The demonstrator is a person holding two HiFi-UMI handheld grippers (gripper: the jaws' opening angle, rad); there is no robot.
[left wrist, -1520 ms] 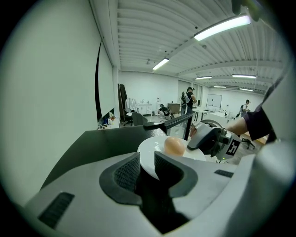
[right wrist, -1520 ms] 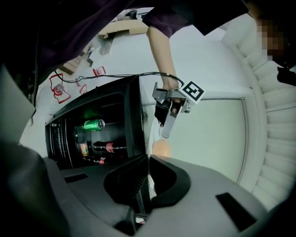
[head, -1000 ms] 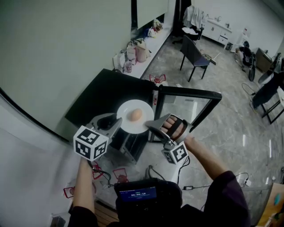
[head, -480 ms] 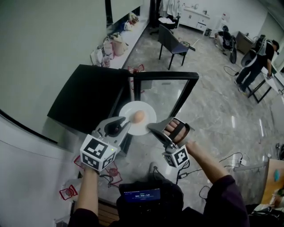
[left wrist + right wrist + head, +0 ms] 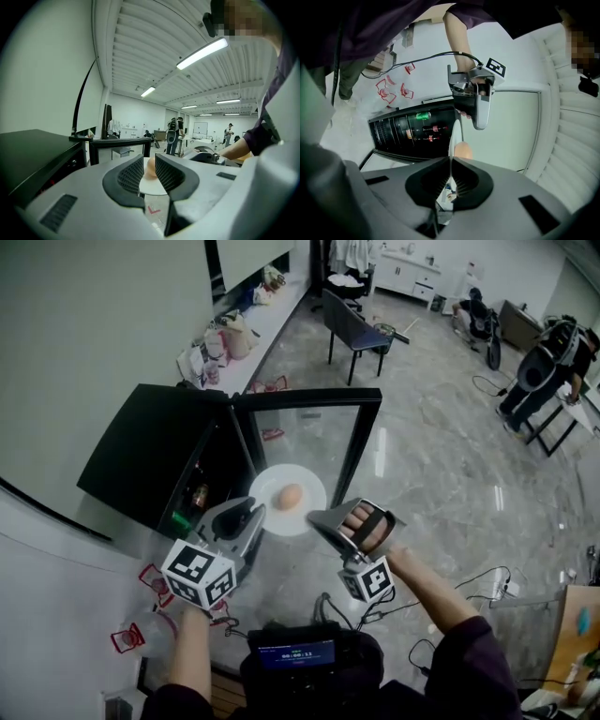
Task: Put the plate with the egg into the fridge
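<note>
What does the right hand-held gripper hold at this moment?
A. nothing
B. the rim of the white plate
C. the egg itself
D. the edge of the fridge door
B: the jaws of the right hand-held gripper are closed on the thin rim of the plate, with the egg lying beyond them.
</note>
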